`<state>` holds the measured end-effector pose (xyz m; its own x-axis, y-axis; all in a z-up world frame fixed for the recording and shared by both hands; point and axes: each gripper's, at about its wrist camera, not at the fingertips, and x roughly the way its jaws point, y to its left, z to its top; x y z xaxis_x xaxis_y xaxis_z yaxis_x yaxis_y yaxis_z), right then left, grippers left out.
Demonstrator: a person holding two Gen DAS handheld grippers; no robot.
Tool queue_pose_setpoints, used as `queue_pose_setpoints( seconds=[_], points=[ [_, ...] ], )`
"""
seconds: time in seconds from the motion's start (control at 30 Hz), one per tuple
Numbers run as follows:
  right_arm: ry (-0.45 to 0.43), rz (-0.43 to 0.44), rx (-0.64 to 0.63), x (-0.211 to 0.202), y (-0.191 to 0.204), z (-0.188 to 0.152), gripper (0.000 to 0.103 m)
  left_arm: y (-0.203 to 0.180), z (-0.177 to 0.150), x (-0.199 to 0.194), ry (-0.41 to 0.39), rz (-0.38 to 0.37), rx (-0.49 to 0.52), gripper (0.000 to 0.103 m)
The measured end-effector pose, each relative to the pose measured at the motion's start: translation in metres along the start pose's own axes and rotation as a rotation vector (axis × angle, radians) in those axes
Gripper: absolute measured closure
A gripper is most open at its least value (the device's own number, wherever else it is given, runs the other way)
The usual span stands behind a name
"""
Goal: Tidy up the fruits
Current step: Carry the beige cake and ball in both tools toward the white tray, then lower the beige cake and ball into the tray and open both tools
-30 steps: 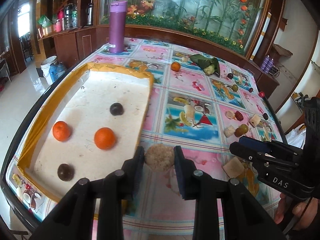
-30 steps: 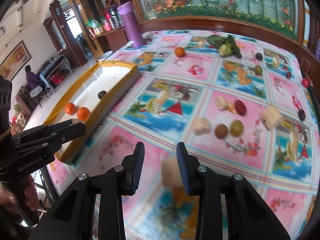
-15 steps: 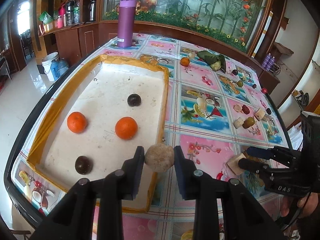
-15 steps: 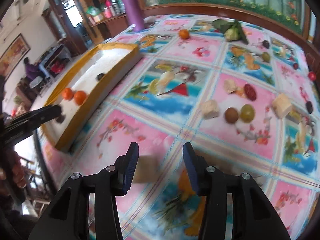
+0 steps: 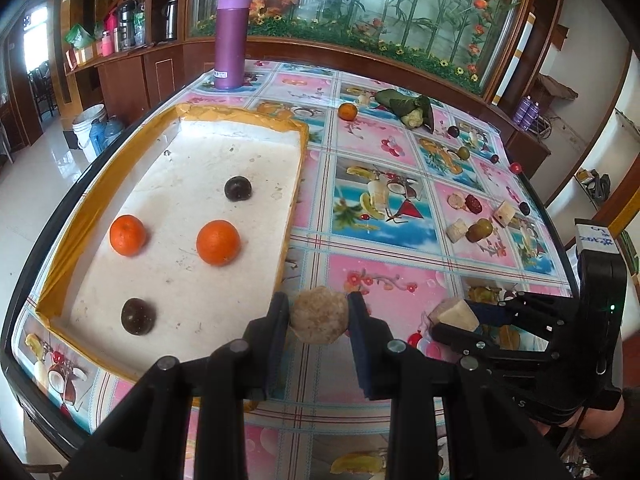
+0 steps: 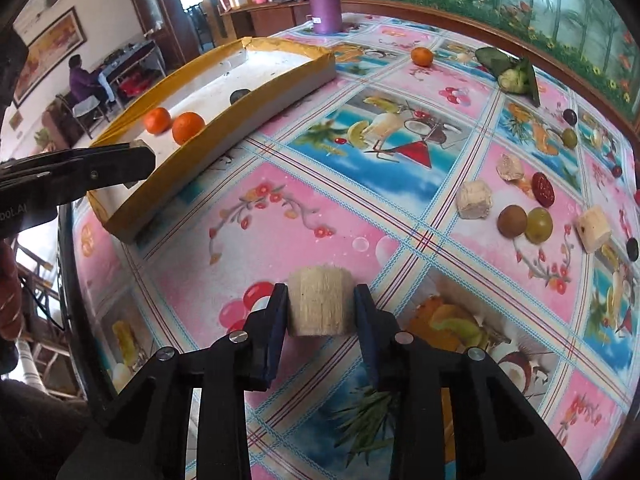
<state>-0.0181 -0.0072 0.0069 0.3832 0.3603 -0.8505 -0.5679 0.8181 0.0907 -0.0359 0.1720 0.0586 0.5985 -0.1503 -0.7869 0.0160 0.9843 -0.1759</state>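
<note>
My left gripper (image 5: pixel 319 300) is shut on a round brownish fruit (image 5: pixel 319 320), held just right of the near right edge of the yellow-rimmed white tray (image 5: pixel 298 160). In the tray lie two oranges (image 5: pixel 218 242) (image 5: pixel 128 235) and two dark fruits (image 5: pixel 237 188) (image 5: pixel 137 315). Low over the tablecloth, my right gripper (image 6: pixel 321 294) has its jaws closing, and both pads press on a beige fibrous chunk (image 6: pixel 320 306). The left wrist view shows that gripper and chunk (image 5: pixel 456 312) at the right.
A purple flask (image 5: pixel 232 36) stands at the far end. On the cloth lie an orange (image 5: pixel 347 111), a green leaf bundle (image 5: pixel 408 106), and several small fruits and beige chunks (image 6: pixel 524 220). The table's dark edge (image 5: pixel 24 364) runs close to the tray. A person (image 6: pixel 82 80) sits far off.
My right gripper opened around the beige chunk, sank toward the cloth and closed on it. The left gripper kept its fruit and stayed near the tray's right edge.
</note>
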Motion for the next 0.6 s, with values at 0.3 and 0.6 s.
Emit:
queue_pose_setpoints(
  seconds=[0.3,0.6],
  points=[
    [-0.056,0.011,0.062,-0.019,-0.009,0.022,0.071,0.016,0.010,-0.005,-0.022,0.006,-0.037,0.070],
    [-0.114,0.047,0.068,-0.020,0.000,0.072,0.071,0.059,0.028,-0.011,-0.053,0.063,-0.095,0.070]
  ],
)
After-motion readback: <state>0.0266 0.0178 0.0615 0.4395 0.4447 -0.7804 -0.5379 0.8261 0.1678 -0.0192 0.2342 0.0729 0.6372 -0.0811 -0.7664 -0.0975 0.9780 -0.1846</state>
